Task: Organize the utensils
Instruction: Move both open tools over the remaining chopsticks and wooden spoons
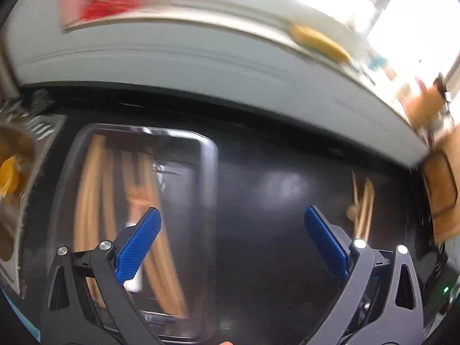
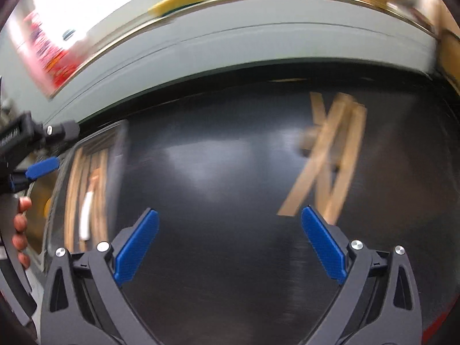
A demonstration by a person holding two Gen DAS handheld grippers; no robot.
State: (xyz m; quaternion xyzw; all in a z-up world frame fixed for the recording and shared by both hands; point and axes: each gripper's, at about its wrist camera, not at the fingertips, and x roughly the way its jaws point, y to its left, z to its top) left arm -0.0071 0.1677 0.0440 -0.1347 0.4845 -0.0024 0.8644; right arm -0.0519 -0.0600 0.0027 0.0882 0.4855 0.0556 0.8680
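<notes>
A clear plastic tray on the black counter holds several wooden utensils and a white-handled item. My left gripper is open and empty, above the tray's right side. Loose wooden utensils lie on the counter to its right. In the right wrist view the loose wooden utensils lie crossed ahead, right of centre. My right gripper is open and empty, short of them. The tray sits at the left, with the left gripper over it. Both views are blurred.
A sink with something yellow lies left of the tray. A pale wall ledge runs behind the counter with a red-printed package and a yellow sponge. A brown item stands at the right edge.
</notes>
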